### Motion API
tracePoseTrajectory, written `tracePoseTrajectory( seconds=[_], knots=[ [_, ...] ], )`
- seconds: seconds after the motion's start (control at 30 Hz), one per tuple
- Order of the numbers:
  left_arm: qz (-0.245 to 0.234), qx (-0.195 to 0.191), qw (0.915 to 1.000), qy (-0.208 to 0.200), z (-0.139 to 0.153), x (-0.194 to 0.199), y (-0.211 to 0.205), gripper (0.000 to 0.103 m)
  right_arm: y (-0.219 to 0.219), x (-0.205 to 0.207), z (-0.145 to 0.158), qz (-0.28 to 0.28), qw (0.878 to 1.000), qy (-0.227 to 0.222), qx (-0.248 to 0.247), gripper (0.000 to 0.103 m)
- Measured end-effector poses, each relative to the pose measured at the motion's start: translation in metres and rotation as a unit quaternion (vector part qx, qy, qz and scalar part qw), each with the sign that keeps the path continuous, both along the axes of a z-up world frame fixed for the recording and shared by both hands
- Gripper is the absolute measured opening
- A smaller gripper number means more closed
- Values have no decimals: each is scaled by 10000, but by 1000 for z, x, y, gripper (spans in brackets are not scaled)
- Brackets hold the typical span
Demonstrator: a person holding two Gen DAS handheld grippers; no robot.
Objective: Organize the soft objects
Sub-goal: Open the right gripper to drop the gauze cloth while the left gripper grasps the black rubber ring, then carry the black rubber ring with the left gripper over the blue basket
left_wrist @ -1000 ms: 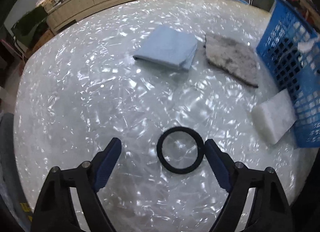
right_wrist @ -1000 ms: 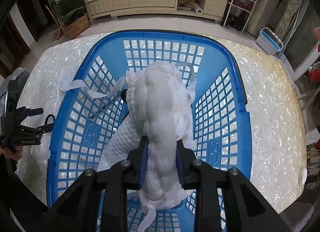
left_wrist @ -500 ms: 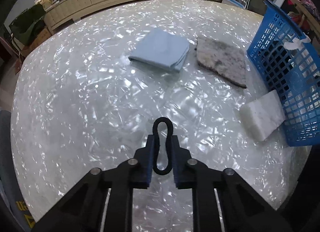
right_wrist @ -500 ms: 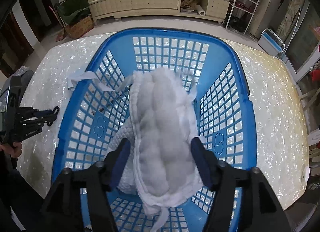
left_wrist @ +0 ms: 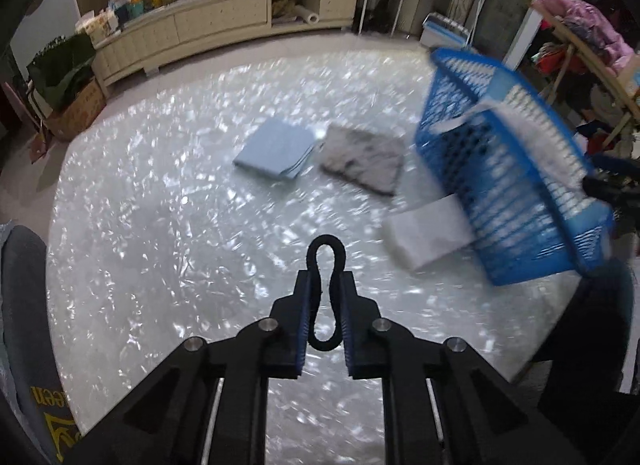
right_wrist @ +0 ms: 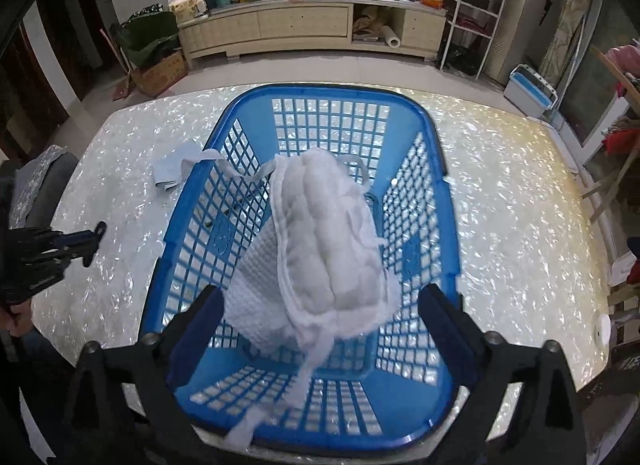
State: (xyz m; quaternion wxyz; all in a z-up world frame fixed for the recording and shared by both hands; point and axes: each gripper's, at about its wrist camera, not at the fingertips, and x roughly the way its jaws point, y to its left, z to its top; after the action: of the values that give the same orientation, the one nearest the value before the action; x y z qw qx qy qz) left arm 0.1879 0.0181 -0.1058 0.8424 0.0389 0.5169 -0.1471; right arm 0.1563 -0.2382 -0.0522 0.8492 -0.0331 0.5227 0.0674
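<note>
Keep your left hand-held gripper (left_wrist: 325,305) clamped on the black hair tie (left_wrist: 326,289) and carry it over the blue basket (left_wrist: 516,201); your right hand-held gripper (right_wrist: 320,321), jaws just opened wide, has let go of the white padded cloth (right_wrist: 332,249), so lift clear

- Long cream cabinet (right_wrist: 312,29) standing along the far wall, drawers shut, one open cubby holding a paper roll (right_wrist: 390,40).
- Boxes, jars and packets crowding its top.
- White wire rack (right_wrist: 472,21) standing right of it.
- Cardboard box (right_wrist: 160,73) with dark green bag sitting on the floor, left.
- Blue-and-white bin (right_wrist: 530,91) sitting on the floor, right.
- Pink clothing (left_wrist: 580,25) lying on a wooden stand, far right.
</note>
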Motion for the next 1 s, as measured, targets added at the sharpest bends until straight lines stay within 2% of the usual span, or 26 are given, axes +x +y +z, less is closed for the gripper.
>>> tracePoseTrajectory(
  seconds=[0.3, 0.47, 0.73, 0.9, 1.0],
  knots=[
    [-261, -271, 9981, -479, 70, -38, -41, 12, -11, -24, 6, -94, 9997, -188, 88, 103],
    [-445, -350, 9966, -591, 89, -38, -71, 12, -19, -31, 10, -123, 9993, -295, 213, 103],
    [-858, -350, 9940, -588, 95, -18, -129, 12, -35, -35, 8, -139, 9986, -446, 244, 103],
    [-1054, -392, 9924, -497, 88, 5, -158, 12, -45, -29, -3, -269, 9984, -420, 278, 103],
    [-1329, -387, 9892, -479, 83, 17, -178, 12, -50, -27, -11, -243, 9986, -352, 307, 103]
  ],
)
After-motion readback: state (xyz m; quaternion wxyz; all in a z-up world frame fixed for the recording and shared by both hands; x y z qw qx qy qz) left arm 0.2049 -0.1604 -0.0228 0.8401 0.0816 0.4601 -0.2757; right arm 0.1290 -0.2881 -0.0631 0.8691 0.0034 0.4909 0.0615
